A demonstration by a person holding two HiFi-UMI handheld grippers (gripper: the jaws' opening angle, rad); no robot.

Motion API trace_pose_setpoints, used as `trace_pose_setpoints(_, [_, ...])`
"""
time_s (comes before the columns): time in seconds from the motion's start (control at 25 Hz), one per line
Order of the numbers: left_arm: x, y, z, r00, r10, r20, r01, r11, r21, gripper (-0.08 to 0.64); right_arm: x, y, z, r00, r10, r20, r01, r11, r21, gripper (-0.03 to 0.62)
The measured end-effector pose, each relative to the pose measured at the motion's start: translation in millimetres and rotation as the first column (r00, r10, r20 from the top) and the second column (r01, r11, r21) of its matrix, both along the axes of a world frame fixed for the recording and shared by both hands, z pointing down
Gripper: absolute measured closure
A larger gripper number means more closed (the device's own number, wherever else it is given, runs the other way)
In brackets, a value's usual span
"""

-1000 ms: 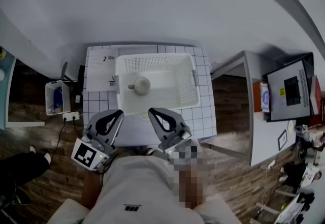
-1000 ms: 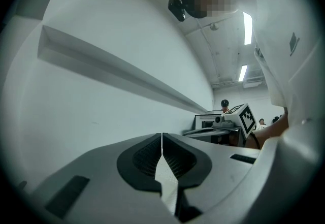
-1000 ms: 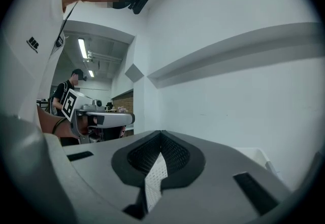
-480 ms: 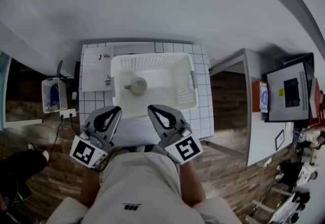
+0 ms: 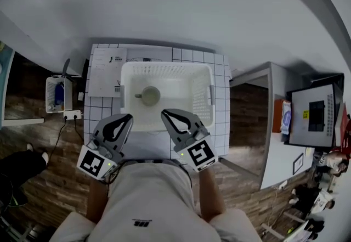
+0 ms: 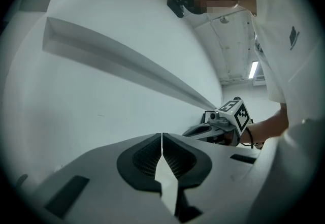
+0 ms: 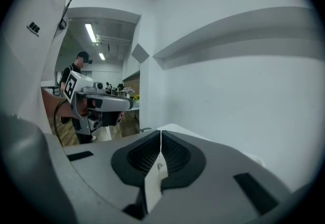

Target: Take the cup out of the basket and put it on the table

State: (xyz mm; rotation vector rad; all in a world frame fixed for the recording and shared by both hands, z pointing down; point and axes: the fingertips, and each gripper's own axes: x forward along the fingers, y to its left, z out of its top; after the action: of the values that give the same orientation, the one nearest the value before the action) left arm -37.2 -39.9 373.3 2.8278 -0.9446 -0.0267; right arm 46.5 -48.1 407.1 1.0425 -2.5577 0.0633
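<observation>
Pale-green cup (image 5: 149, 95) stands upright, mouth up, handle toward the view's left. It rests on the floor of the white plastic basket (image 5: 164, 65), left of centre and apart from every wall. Basket sits on the white-tiled table (image 5: 220, 98), w/ a printed sheet (image 5: 107, 71) just beside it at left.

L gripper (image 5: 128, 118) and R gripper (image 5: 164, 113) hang side by side at the table's near edge. In the head view their tips show over the basket's near wall, apart from the cup; how high above it can't be told.

L gripper (image 6: 161, 139), own view: pads pressed together, nothing btw. them. R gripper (image 7: 161, 136), own view: likewise pressed together, empty. Both views face bare wall.

Progress: no step of the task is done yet, as the cup is neither gripped nor lifted. Left to do, prob.: spread one claw, reach in over the near wall, pinch rim or handle, lift clear, then set the cup on bare tiles beside the basket.
</observation>
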Motion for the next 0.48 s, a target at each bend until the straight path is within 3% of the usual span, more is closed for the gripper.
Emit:
trace_pose_setpoints(0.24, [-3, -4, 6, 1.000, -0.026, 0.003, 0.026, 1.000, -0.014, 0.545, 0, -16, 27, 0.981, -0.095, -0.169, 0.085, 0.994, -0.064, 0.577])
trace_pose_setpoints(0.48, [-9, -6, 10, 0.999, -0.043, 0.005, 0.043, 0.999, -0.024, 0.545, -12, -27, 66, 0.917, -0.249, -0.311, 0.222, 0.967, -0.122, 0.575])
